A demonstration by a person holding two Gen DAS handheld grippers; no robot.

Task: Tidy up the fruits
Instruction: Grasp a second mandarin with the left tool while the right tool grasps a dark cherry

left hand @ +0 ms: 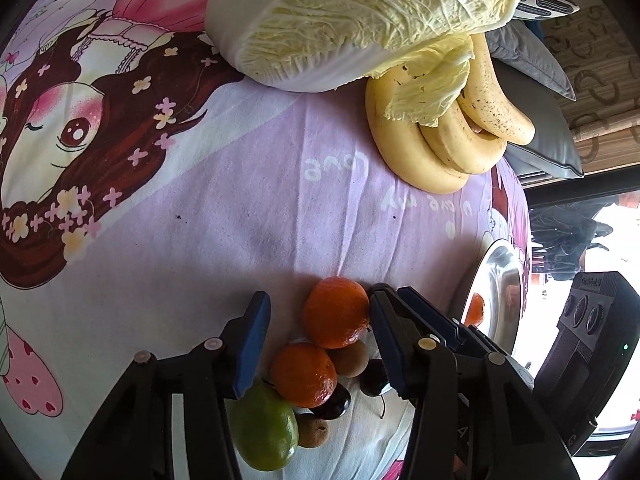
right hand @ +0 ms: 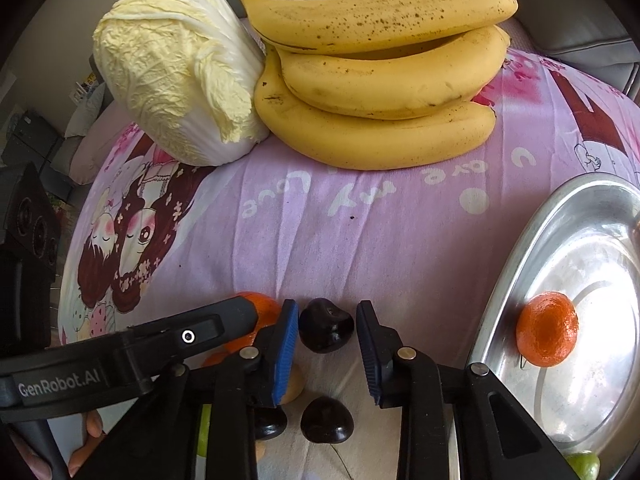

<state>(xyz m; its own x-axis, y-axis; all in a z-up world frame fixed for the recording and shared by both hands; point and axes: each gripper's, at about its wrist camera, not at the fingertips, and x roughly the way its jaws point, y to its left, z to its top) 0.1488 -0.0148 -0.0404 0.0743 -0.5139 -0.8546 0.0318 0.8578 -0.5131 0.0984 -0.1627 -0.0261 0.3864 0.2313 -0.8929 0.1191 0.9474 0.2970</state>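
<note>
Two bits of legible writing: "GenRobot.AI" in white along the left gripper [left hand: 320, 294] body, lower left of the right wrist view; "Love" upside down on the pink cartoon cloth [right hand: 360, 240], centre of the same view, with more pale lettering beside it, harder to read.

Hard to count the small fruit at the bottom of the left wrist view: heaped together, partly masked by black fingers. Clear enough there: upper orange [left hand: 336, 312], second orange [left hand: 304, 374] below it, green lime [left hand: 264, 428], dark cherries and brown round fruit only in slivers. Cut off at the lower right corner of the right wrist view: another green fruit [right hand: 582, 464] on the steel tray [right hand: 520, 248].

Left gripper spread wide, straddling the upper orange; right-hand finger at the orange's edge, other finger clear of it, nothing clamped. Right gripper [right hand: 326, 312] also parted, around a dark cherry [right hand: 326, 332], gaps on both sides.

On the tray, right of frame: one tangerine [right hand: 546, 334]. Along the top: bananas [right hand: 380, 80] against a napa cabbage [right hand: 176, 68].
</note>
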